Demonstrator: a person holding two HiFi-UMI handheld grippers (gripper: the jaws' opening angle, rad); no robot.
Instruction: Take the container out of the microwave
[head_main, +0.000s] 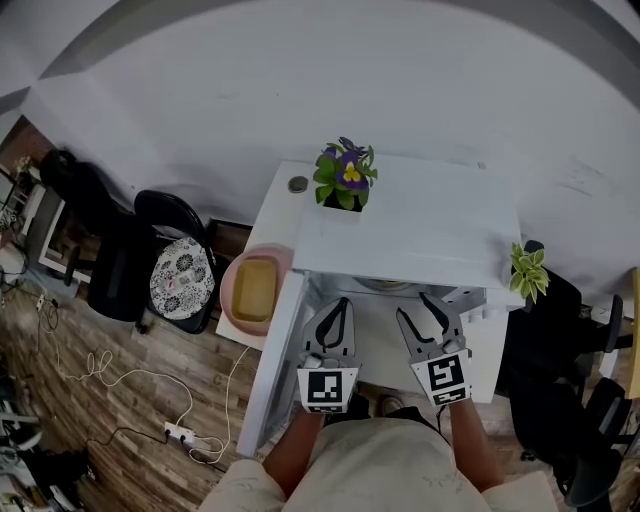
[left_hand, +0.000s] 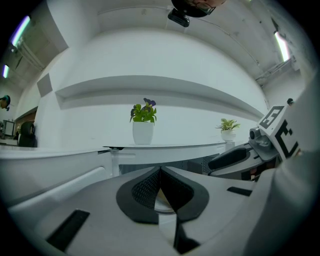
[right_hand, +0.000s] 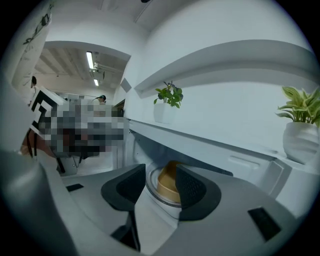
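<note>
The container (right_hand: 169, 186), a tan, round tub, sits on the glass turntable (right_hand: 151, 192) inside the open microwave (head_main: 420, 225). It is not yet gripped. The right gripper (right_hand: 160, 174) has its jaws spread and is aimed straight at the container, which shows through the gap but lies well beyond the tips. The left gripper (left_hand: 160, 172) has its jaws pressed together with nothing between them, and it hovers just beside the right one at the mouth of the oven.

To do this step well, the right gripper should probably go in level, keep its jaws wide until 1 pad is on each side of the container's wall, then close firmly. After that it should lift only slightly before drawing back, so the tub clears the turntable rim without hitting the cavity roof. Opening the left gripper would let it steady the far side if the tub proves slippery.

The microwave door (head_main: 268, 372) hangs open at the left and narrows the room for the left gripper. On top of the microwave stands a potted purple flower (head_main: 345, 175), which a knock could shake. A small green plant (head_main: 527, 270) sits at the right end of the counter (head_main: 286, 205). A pink dish (head_main: 232, 290) holding something yellow lies to the left.
</note>
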